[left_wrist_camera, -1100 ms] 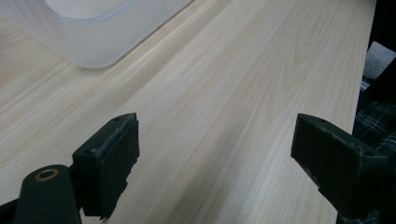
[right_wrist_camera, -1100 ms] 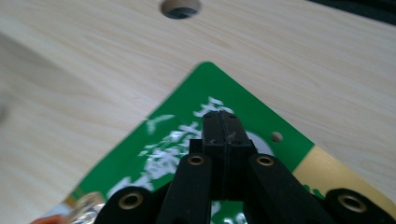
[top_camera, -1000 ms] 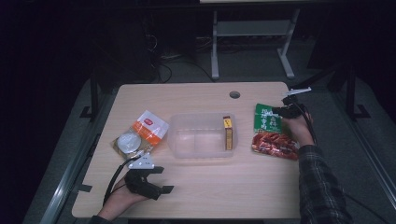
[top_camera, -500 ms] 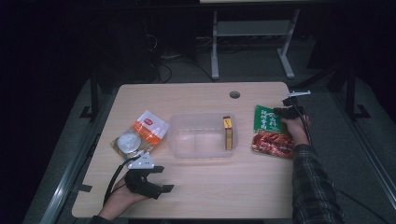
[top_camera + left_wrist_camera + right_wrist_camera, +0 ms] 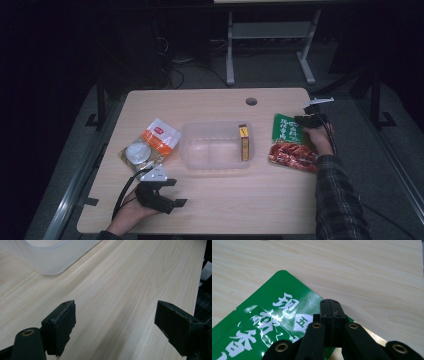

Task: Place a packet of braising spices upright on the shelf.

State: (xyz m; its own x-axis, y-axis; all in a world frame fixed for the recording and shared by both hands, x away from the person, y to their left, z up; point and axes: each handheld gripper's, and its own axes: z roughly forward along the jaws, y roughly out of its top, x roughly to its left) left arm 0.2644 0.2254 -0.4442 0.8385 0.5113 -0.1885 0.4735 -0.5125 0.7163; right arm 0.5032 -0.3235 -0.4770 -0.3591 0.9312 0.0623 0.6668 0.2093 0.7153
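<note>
A green snack packet (image 5: 286, 129) lies flat at the table's right, with a red packet (image 5: 292, 156) just in front of it. My right gripper (image 5: 299, 120) sits over the green packet's right edge. In the right gripper view its jaws are pressed together (image 5: 329, 303) above the green packet (image 5: 269, 322), with nothing visibly between them. My left gripper (image 5: 176, 193) rests near the front left of the table. Its jaws stand wide apart (image 5: 115, 325) over bare wood, with nothing in them.
A clear plastic container (image 5: 210, 150) sits mid-table with a narrow yellow-brown box (image 5: 243, 142) inside at its right; its corner (image 5: 50, 255) is in the left gripper view. An orange packet (image 5: 160, 137) and a round-lidded pack (image 5: 136, 152) lie left. A cable hole (image 5: 251, 101) is at the back.
</note>
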